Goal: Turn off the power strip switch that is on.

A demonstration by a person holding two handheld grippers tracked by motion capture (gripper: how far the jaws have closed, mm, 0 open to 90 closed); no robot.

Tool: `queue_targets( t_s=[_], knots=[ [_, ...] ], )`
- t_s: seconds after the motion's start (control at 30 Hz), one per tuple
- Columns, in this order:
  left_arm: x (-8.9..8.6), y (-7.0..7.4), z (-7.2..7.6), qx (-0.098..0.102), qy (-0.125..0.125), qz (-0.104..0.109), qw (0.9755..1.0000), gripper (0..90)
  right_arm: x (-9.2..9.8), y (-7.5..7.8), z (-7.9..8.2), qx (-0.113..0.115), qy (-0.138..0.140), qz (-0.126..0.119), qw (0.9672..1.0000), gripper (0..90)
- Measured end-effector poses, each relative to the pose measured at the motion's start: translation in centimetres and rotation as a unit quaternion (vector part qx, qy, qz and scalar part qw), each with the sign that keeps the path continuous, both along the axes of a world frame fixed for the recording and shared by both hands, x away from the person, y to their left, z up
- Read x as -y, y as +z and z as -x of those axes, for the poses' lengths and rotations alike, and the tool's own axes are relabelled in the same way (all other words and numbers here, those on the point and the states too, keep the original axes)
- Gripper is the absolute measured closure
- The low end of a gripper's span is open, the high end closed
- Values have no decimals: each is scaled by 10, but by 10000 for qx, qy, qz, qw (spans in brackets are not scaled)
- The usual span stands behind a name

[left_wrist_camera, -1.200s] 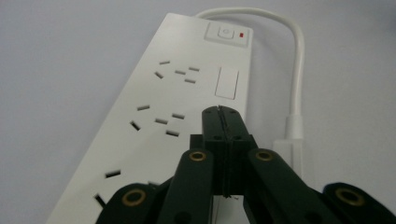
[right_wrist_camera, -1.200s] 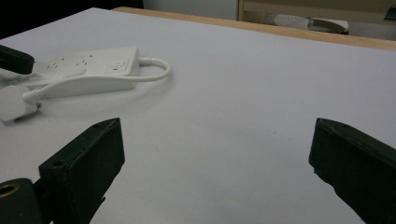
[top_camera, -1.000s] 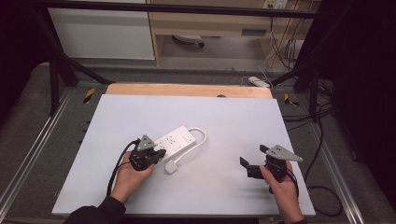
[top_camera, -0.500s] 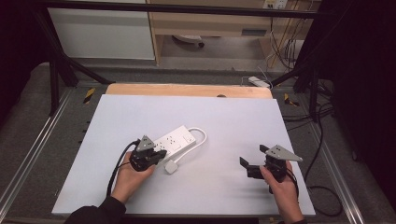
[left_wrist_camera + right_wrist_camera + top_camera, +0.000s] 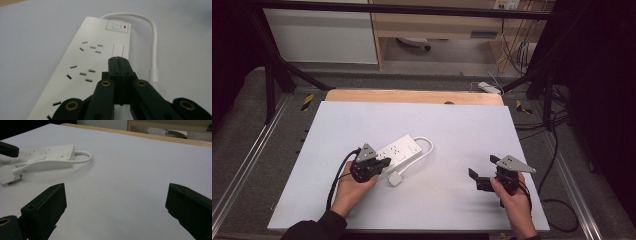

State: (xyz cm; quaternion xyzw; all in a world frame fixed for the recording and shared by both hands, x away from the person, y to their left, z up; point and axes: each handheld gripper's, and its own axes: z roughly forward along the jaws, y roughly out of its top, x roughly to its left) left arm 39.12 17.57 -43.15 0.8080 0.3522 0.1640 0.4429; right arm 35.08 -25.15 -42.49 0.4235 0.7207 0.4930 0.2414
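Observation:
A white power strip lies left of the table's middle, its cable looping back to a white plug beside it. My left gripper is held over the strip's near end. In the left gripper view its jaws are pressed together with nothing between them, and the gripper points along the strip toward the switch. My right gripper is held low at the front right, open wide and empty. The right gripper view shows bare table between its jaws, with the strip and plug far off to the left.
The white tabletop has a wooden strip along its far edge. Metal rails run along both sides of the table. Cables trail on the floor to the right, and a shelf unit stands behind.

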Motion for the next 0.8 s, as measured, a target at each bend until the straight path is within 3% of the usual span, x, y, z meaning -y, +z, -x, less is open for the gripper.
queue_targets(
  t_s=[0.47, 0.67, 0.7, 0.73, 0.8],
  knots=[
    [-1, 5, 0, 258, 17, 255, 9993, 890, 0, -1, -1, -13, 5, 14, 10000, 37],
    [1, 7, 1, 460, 81, 337, 9983, 720, 0, -1, 0, -14, 3, 7, 10000, 37],
    [2, 7, 1, 487, 90, 352, 9982, 648, 0, 0, 0, -11, 6, 12, 10000, 37],
    [2, 8, 1, 504, 123, 367, 9980, 648, 0, 0, 0, -11, 6, 12, 10000, 37],
    [3, 9, 1, 586, 170, 370, 9975, 553, 0, 0, 0, -11, 9, 10, 10000, 37]
  ],
)
